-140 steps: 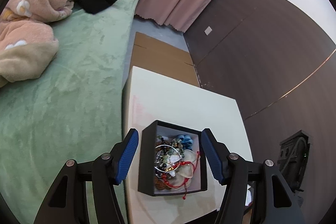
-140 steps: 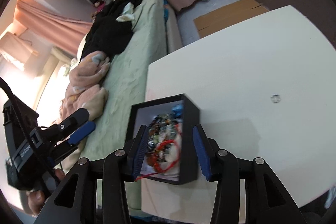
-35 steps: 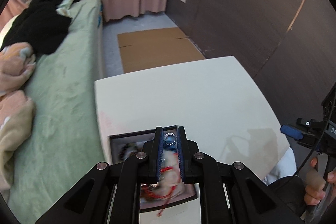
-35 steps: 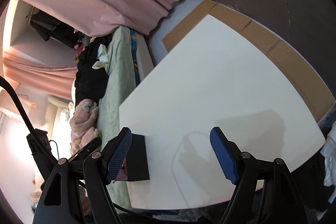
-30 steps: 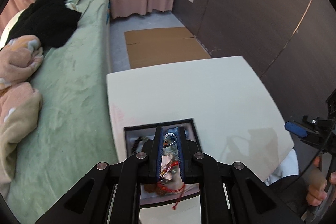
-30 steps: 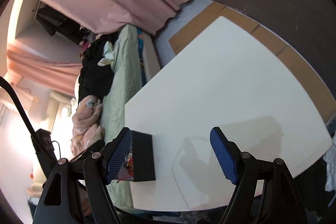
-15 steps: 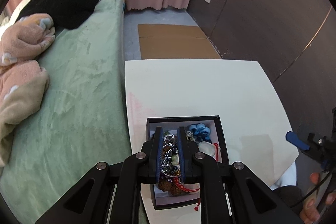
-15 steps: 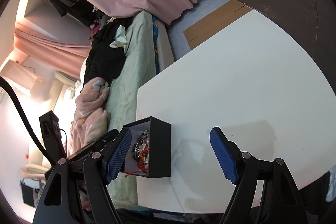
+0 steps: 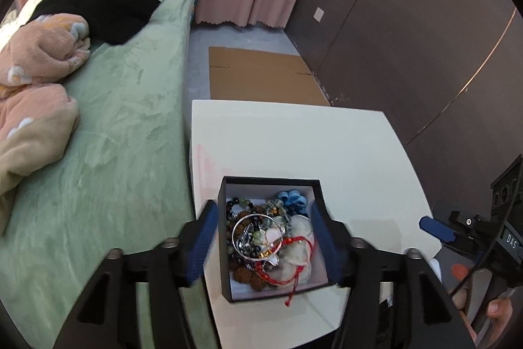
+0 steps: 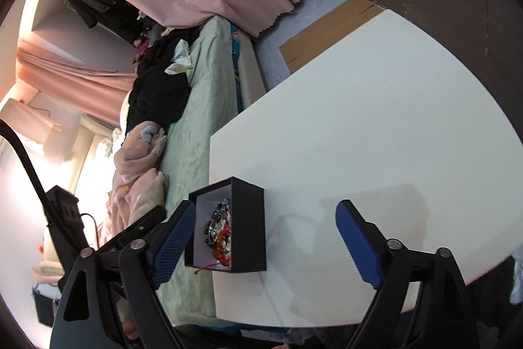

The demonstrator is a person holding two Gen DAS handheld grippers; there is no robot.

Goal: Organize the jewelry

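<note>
A black jewelry box (image 9: pixel 225 237) with a white lining stands near the white table's (image 9: pixel 294 139) near left corner. It holds a heap of bead bracelets, a silver bangle (image 9: pixel 253 236), a red cord (image 9: pixel 295 277) and blue beads. My left gripper (image 9: pixel 264 241) is open and empty, its blue pads either side of the box. My right gripper (image 10: pixel 264 237) is open and empty above the table, with the box (image 10: pixel 246 228) just inside its left pad. The right gripper's blue pad also shows in the left wrist view (image 9: pixel 436 228).
A bed with a green cover (image 9: pixel 108 136), a pink blanket (image 9: pixel 32 87) and black clothes (image 9: pixel 98 2) runs along the table's left edge. Flat cardboard (image 9: pixel 261 77) lies on the floor beyond the table. A dark wall (image 9: pixel 408 38) stands to the right.
My left gripper, shut on a small ring a second ago, has opened wide over the box and is empty. The right gripper has swung left so the box is in its view.
</note>
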